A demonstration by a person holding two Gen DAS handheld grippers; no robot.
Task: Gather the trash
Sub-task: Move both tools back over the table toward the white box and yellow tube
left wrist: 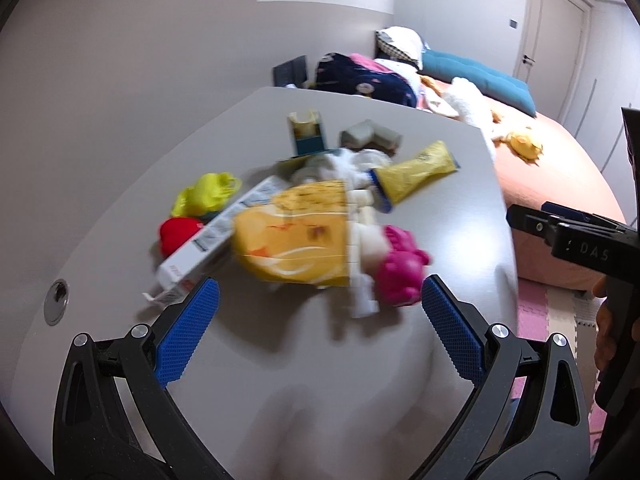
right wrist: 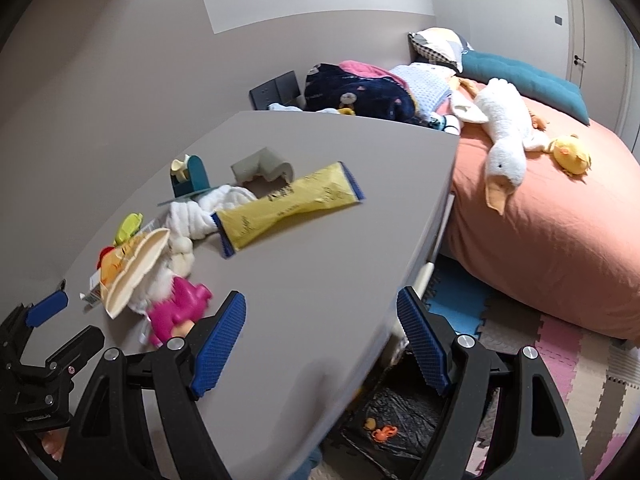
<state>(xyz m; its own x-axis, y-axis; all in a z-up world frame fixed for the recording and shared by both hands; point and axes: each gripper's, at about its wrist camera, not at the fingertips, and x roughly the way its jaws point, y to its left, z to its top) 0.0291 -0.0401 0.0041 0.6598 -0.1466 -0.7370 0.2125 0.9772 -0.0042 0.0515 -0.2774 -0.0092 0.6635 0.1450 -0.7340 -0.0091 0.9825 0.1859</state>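
Trash lies heaped on the grey table (left wrist: 120, 184), mid-surface in my left wrist view and toward nine o'clock in my right one. At the heap's centre I see a yellow snack bag (left wrist: 294, 236) lying open, its pale inside showing only in the right view (right wrist: 132, 276). At its three o'clock sits a pink plastic toy (left wrist: 400, 268), touching white crumpled paper (left wrist: 360, 164). Toward one o'clock lies a flat yellow wrapper with blue ends (right wrist: 288, 210); dark print runs along it, but I cannot read it. A white carton (left wrist: 208, 244) leans out at nine o'clock, its lettering too blurred to make out. Beyond it are a yellow-green piece (left wrist: 206, 198) and a red piece (left wrist: 178, 234). At twelve o'clock stand a small teal box (left wrist: 306, 132) and a grey bent foam piece (right wrist: 262, 168).

My left gripper (left wrist: 320, 312) hovers over the near table, angled downward, jaws spread wide with nothing between the blue pads (left wrist: 188, 328). My right gripper (right wrist: 320, 336) is spread just as wide and empty, straddling the table's right edge. The left view catches its black body at three o'clock, marked "DAS", with a hand (left wrist: 606, 332) on the grip.

Only the right view shows the black bag (right wrist: 396, 424) on the floor below the table edge, small orange bits inside, and the plush goose (right wrist: 504, 136) on the salmon bed (right wrist: 560, 248). Foam floor mats (right wrist: 580, 368) run alongside.
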